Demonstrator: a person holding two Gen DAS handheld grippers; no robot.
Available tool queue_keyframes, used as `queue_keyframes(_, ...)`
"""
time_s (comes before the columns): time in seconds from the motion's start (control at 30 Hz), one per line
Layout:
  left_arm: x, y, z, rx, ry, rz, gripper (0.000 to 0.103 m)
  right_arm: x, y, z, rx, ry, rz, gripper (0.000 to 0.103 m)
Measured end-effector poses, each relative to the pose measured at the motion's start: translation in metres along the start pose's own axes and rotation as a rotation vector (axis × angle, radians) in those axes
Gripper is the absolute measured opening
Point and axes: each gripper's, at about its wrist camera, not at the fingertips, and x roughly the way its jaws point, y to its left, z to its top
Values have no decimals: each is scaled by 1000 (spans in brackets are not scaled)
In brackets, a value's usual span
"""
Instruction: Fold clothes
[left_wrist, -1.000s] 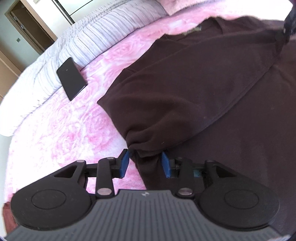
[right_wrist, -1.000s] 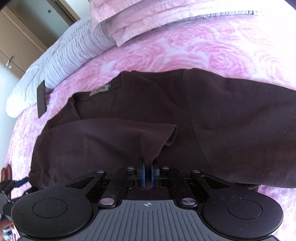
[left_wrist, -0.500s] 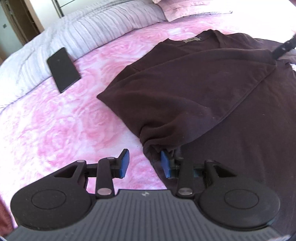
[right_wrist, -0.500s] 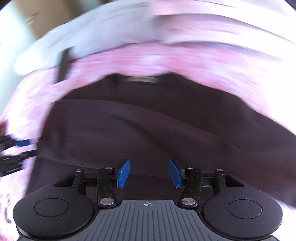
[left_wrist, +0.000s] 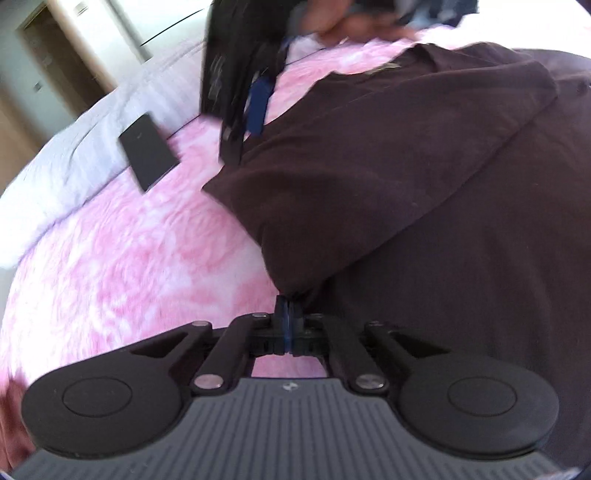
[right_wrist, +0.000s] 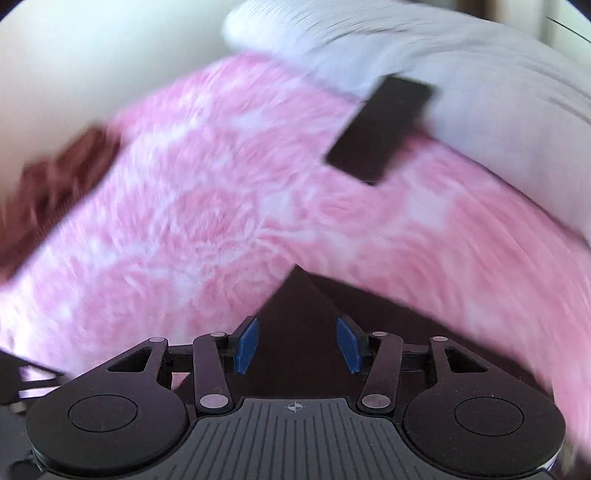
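Left wrist view: a pink rose-patterned bedspread (left_wrist: 129, 266) covers the bed, with a pale ribbed pillow (left_wrist: 74, 155) along its far edge. A dark brown sweater (left_wrist: 424, 192) lies spread on the bedspread and fills the right half of the frame; one sleeve is folded across the body, its cuff end nearest the camera. A black phone (left_wrist: 149, 151) lies flat at the boundary between pillow and bedspread, well apart from the sweater. The left gripper (left_wrist: 289, 308) has just clamped; its blue pads are pressed together on the sweater's fabric at the lower end of the folded sleeve. The right gripper (left_wrist: 255, 107), blurred, hangs above the sweater's far-left edge.

Right wrist view: the image is motion-blurred. The right gripper (right_wrist: 297, 345) stands released, pads apart, nothing pinched; a corner of the sweater (right_wrist: 299, 295) lies below the gap. The phone (right_wrist: 380, 129) rests beyond
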Motion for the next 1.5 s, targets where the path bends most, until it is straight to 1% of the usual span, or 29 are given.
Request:
queue_keyframes(0.07,1,3,-5,-37,5,12,0,28,3,12,-67,80,-27,50)
queue_keyframes(0.1,0,4,-7,-51,5,13,0,38,5,14,-88,110,-42,42)
queue_keyframes(0.13,0,6,-10,-65,4,14,0,47,5,19,-97,131,-48,19)
queue_keyframes(0.17,-1,7,-13,-78,4,15,0,51,4,22,-104,126,-71,12)
queue_keyframes(0.23,-5,8,-16,-93,-3,-1,0,53,-1,27,-78,105,-88,11)
queue_keyframes(0.3,-8,11,-18,-122,4,-9,0,54,-10,30,-2,81,-90,11)
queue_keyframes(0.37,-13,13,-17,-144,11,-5,0,45,-12,30,62,26,-116,12)
queue_keyframes(0.43,-22,12,-13,-150,0,5,0,25,-5,19,120,-48,-133,12)
queue_keyframes(0.53,-33,10,-4,-151,-16,4,0,-12,4,-11,225,-157,-142,18)
queue_keyframes(0.57,-36,7,-1,-142,-18,-1,0,-25,6,-27,260,-180,-155,20)
queue_keyframes(0.6,-38,4,2,-132,-19,-6,0,-39,9,-44,295,-202,-168,25)
queue_keyframes(0.63,-39,0,6,-120,-18,-14,0,-47,7,-64,342,-202,-189,30)
queue_keyframes(0.67,-40,-4,8,-106,-17,-22,0,-56,5,-85,390,-201,-209,37)
queue_keyframes(0.73,-41,-15,13,-76,-11,-41,2,-68,-10,-134,530,-145,-250,45)
queue_keyframes(0.8,-43,-29,20,-36,-6,-59,3,-81,-27,-184,660,-104,-284,45)
queue_keyframes(0.9,-48,-54,31,33,-7,-86,6,-116,-37,-242,729,-174,-239,45)
queue_keyframes(0.97,-53,-73,41,64,-9,-105,6,-139,-37,-266,719,-160,-273,45)
queue_keyframes(1.03,-59,-94,56,98,-16,-127,6,-165,-46,-298,809,-155,-313,45)
queue_keyframes(1.1,-64,-117,72,137,-29,-148,6,-193,-55,-334,948,-179,-344,45)
queue_keyframes(1.17,-69,-142,89,174,-43,-168,8,-230,-64,-375,1072,-231,-385,45)
queue_keyframes(1.23,-73,-168,106,208,-58,-186,17,-267,-69,-416,1177,-286,-439,46)
queue_keyframes(1.3,-75,-194,123,240,-71,-205,21,-300,-74,-458,1278,-329,-502,46)
queue_keyframes(1.33,-75,-206,131,254,-76,-214,21,-314,-75,-479,1326,-347,-536,49)
queue_keyframes(1.37,-76,-218,138,265,-77,-222,21,-329,-77,-499,1374,-364,-569,54)
queue_keyframes(1.43,-78,-241,151,286,-78,-238,22,-358,-81,-541,1470,-399,-636,60)
queue_keyframes(1.5,-79,-264,162,317,-77,-253,24,-378,-84,-572,1539,-428,-698,60)
